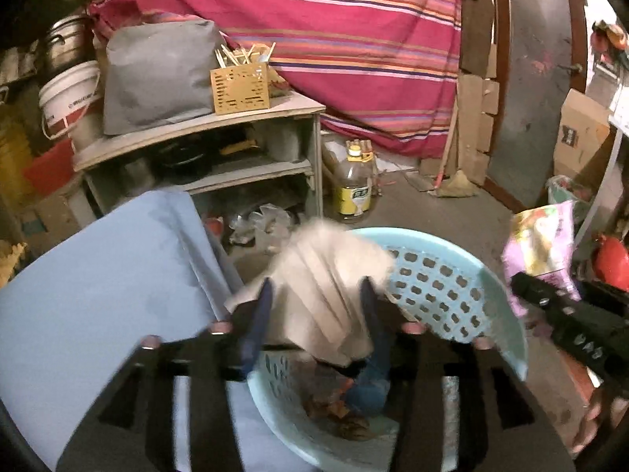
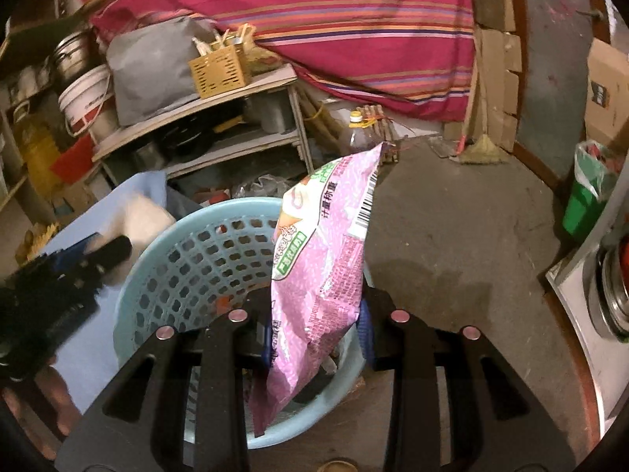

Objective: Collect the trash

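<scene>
Between the blue pads of the left gripper [image 1: 316,306] sits a crumpled whitish paper [image 1: 330,279], blurred; the jaws stand fairly wide and flank it, but whether they actually pinch it I cannot tell. Directly below this gripper is a light-blue perforated basket [image 1: 452,287], with brownish scraps lying in its bottom. Left of the gripper lies a pale blue flat surface [image 1: 98,283].

To the right, the right gripper [image 2: 314,314] is closed narrowly on a pink snack bag [image 2: 326,244], which stands upright between its fingers, its lower end hanging inside the basket [image 2: 188,259] and its top corner pointing away. From the left camera the same bag [image 1: 542,244] shows at the far right, above the black body of the other tool.

Beyond both grippers stand a grey shelf unit [image 1: 204,137], an oil bottle [image 1: 354,185] on the floor, and a striped red cloth [image 1: 334,39] behind.
</scene>
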The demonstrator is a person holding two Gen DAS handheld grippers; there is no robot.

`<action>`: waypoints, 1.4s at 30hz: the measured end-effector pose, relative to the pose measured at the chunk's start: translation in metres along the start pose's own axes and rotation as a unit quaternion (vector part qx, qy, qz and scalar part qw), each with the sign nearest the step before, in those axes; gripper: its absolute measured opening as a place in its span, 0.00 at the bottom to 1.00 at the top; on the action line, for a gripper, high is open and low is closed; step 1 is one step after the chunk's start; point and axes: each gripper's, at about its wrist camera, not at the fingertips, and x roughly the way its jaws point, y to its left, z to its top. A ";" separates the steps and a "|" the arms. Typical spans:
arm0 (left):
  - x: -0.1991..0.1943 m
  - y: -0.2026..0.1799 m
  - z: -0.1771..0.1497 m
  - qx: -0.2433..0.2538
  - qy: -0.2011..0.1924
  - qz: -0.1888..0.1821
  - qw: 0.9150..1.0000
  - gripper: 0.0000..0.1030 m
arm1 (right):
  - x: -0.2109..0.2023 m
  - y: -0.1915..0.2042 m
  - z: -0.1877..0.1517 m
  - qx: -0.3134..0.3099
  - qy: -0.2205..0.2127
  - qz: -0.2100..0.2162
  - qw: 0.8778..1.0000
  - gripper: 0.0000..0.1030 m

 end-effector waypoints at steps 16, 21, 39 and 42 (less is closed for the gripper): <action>-0.042 0.036 -0.013 -0.029 -0.035 0.071 0.996 0.84 | 0.013 0.048 -0.002 -0.057 0.014 0.017 0.998 0.33; -0.060 0.052 -0.019 -0.040 -0.044 0.092 0.994 0.86 | 0.029 0.069 -0.006 -0.079 0.033 0.022 0.996 0.33; -0.154 0.081 -0.061 -0.078 -0.098 0.152 0.980 0.96 | -0.022 0.082 -0.026 -0.116 -0.032 0.009 0.993 0.96; -0.174 0.083 -0.075 -0.070 -0.103 0.166 0.978 0.96 | -0.042 0.095 -0.038 -0.138 -0.054 0.006 0.989 0.96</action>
